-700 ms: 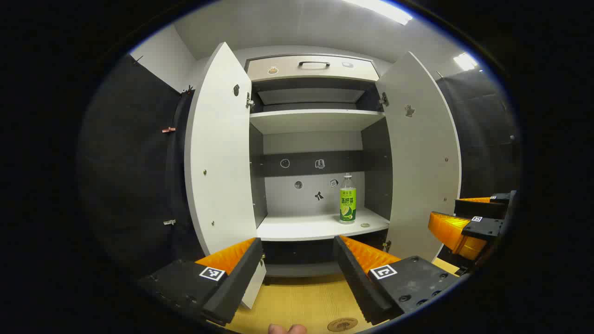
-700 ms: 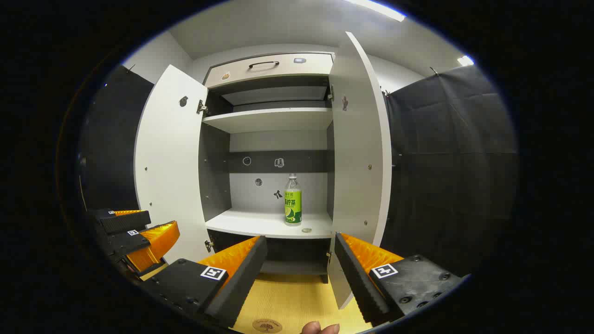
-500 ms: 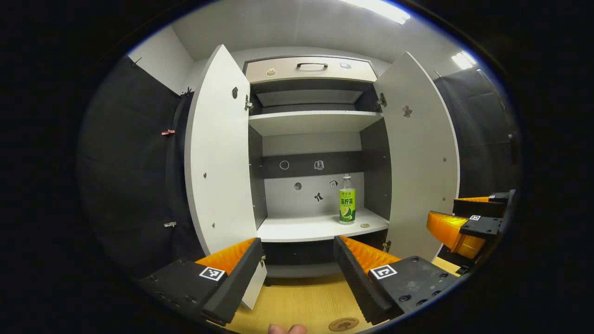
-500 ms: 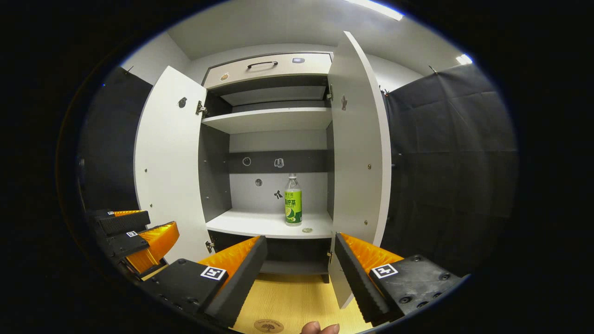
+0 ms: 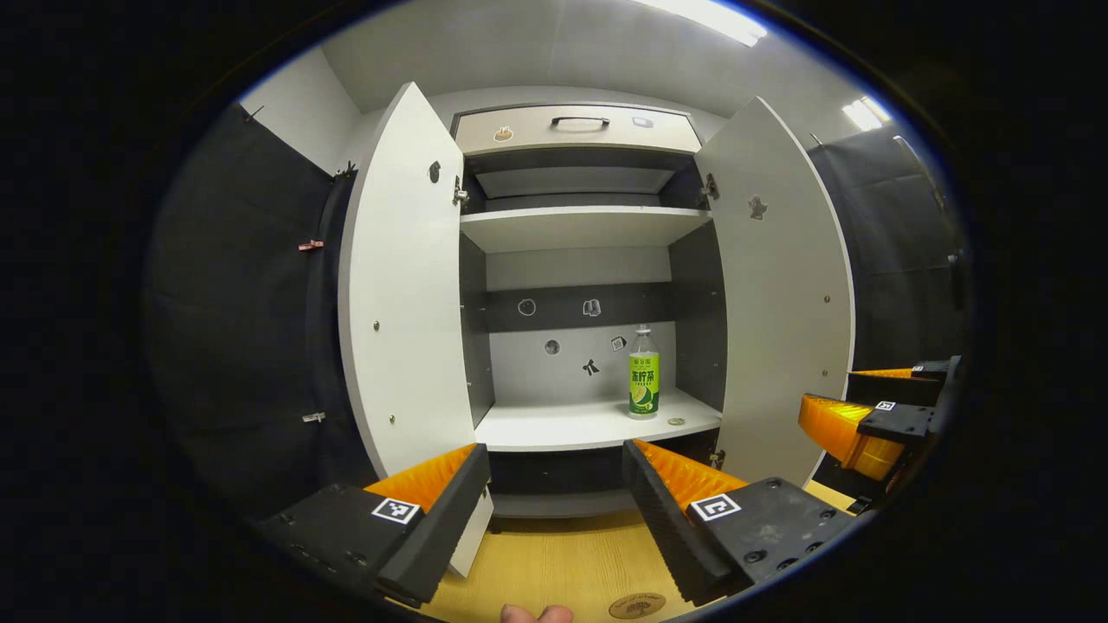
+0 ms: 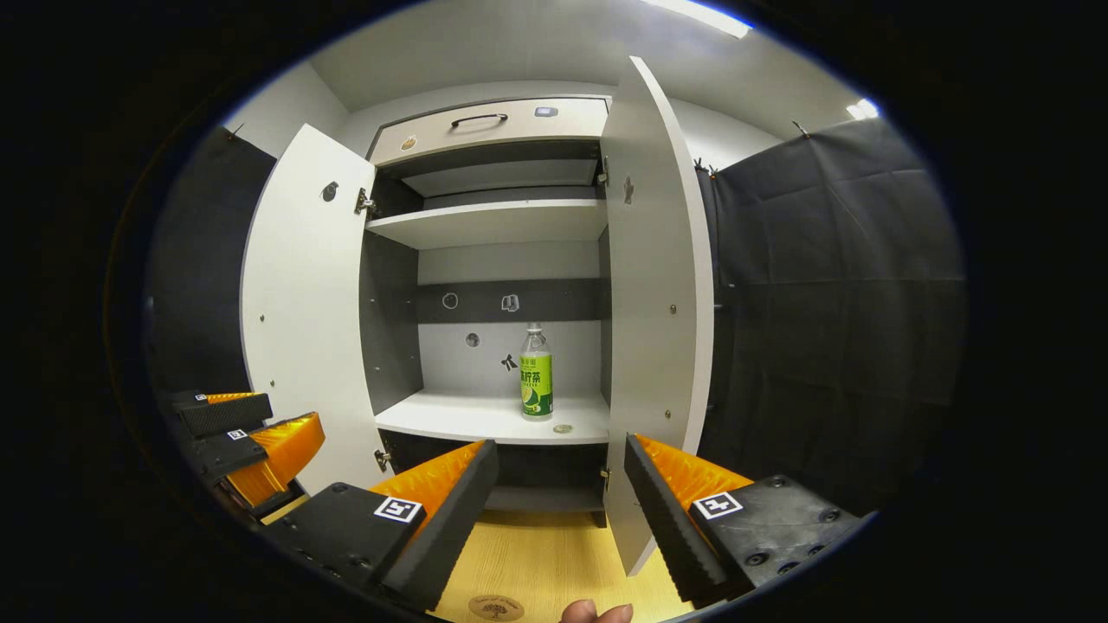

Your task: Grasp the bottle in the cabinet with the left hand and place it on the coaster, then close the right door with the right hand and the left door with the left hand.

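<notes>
A bottle [image 5: 643,373] with a green label stands upright on the cabinet's lower shelf [image 5: 589,427], toward its right side; it is also in the right gripper view [image 6: 536,374]. Both white doors, left door [image 5: 402,294] and right door [image 5: 783,303], stand wide open. A round coaster [image 5: 637,605] lies on the wooden tabletop [image 5: 554,562] near the front edge, and it is in the right gripper view too [image 6: 496,607]. My left gripper [image 5: 554,510] is open in front of the cabinet, well short of the bottle. My right gripper [image 6: 558,510] is open beside it, facing the right door's edge [image 6: 658,303].
An upper shelf [image 5: 584,227] and a drawer with a dark handle [image 5: 578,121] sit above. A small round object [image 5: 676,421] lies on the lower shelf by the bottle. Black cloth walls flank the cabinet. A fingertip [image 5: 537,613] pokes in at the bottom.
Both views have drifted slightly; the cabinet and bottle sit a little further left in the right gripper view. Both grippers stay open and nothing has been touched.
</notes>
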